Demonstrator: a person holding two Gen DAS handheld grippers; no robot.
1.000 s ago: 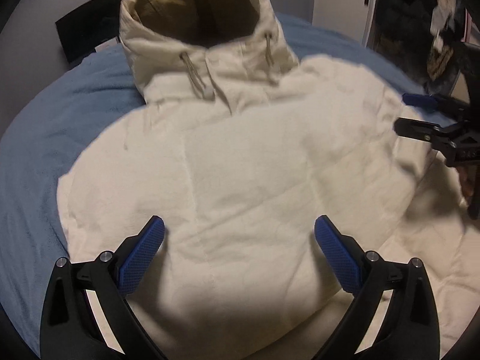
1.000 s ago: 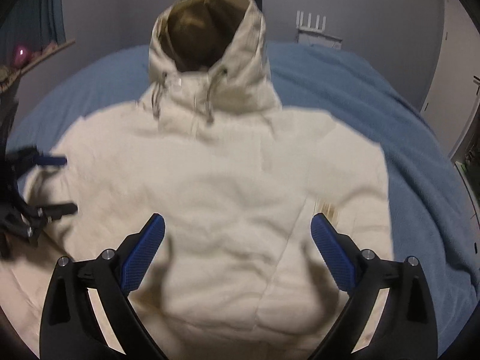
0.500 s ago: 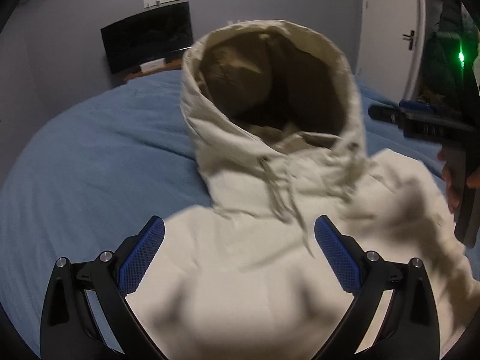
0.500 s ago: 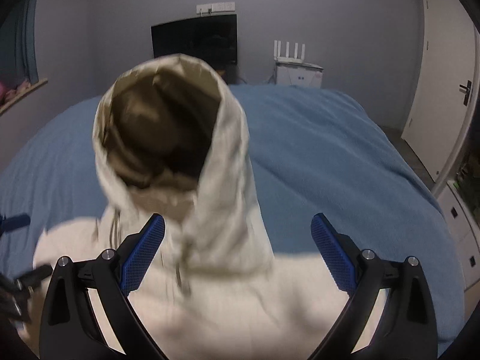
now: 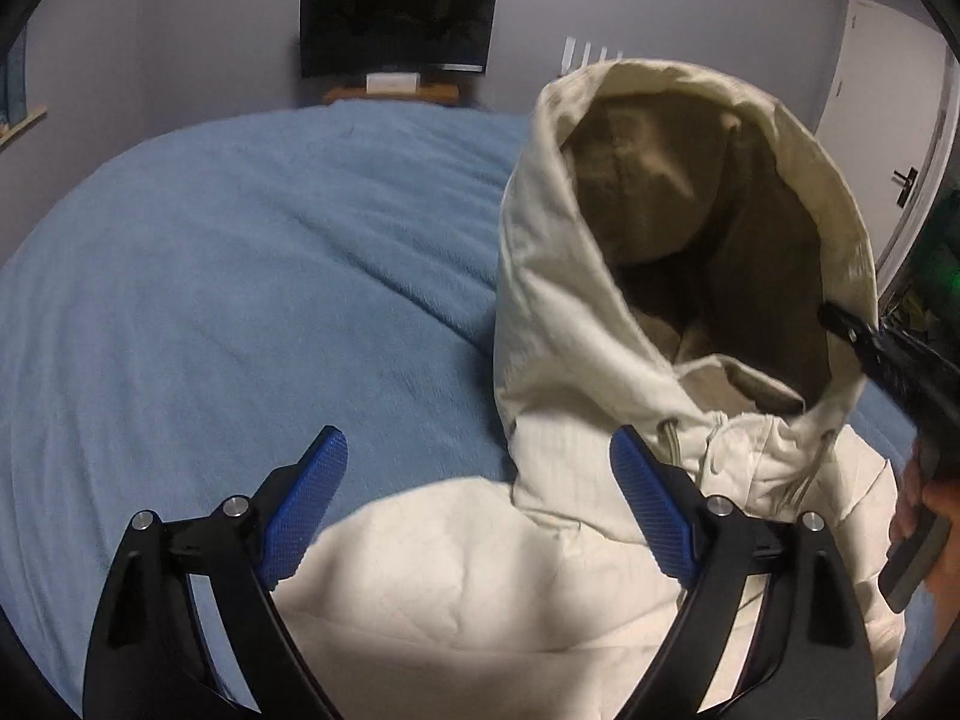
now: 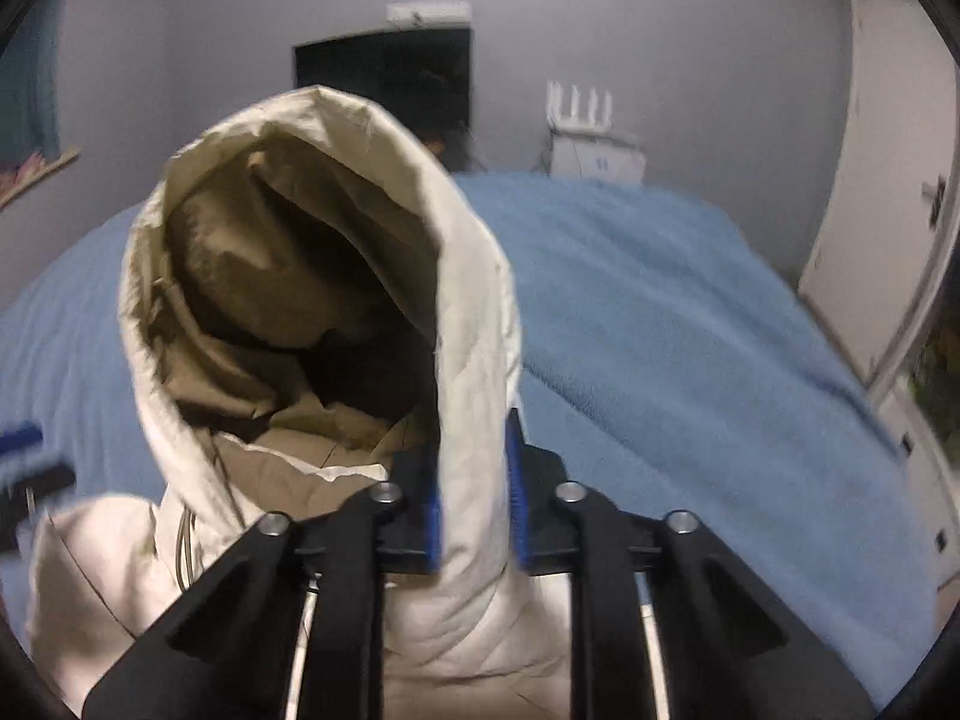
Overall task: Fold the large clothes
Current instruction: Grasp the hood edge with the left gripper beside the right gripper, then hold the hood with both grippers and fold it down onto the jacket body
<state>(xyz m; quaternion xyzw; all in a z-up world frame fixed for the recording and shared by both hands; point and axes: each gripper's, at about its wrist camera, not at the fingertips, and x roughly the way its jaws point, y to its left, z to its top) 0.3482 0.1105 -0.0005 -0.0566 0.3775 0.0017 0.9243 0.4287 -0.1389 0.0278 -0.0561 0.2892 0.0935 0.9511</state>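
Right wrist: right gripper [image 6: 474,498] clamps hood [image 6: 474,360] edge; left gripper [image 5: 480,510] spread

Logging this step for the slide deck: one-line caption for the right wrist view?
Right gripper shut on the cream hooded jacket at the hood's edge, over a blue blanket.

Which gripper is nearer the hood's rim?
Right. The right gripper is shut on the hood rim; the left gripper is open, short of the hood's other side.
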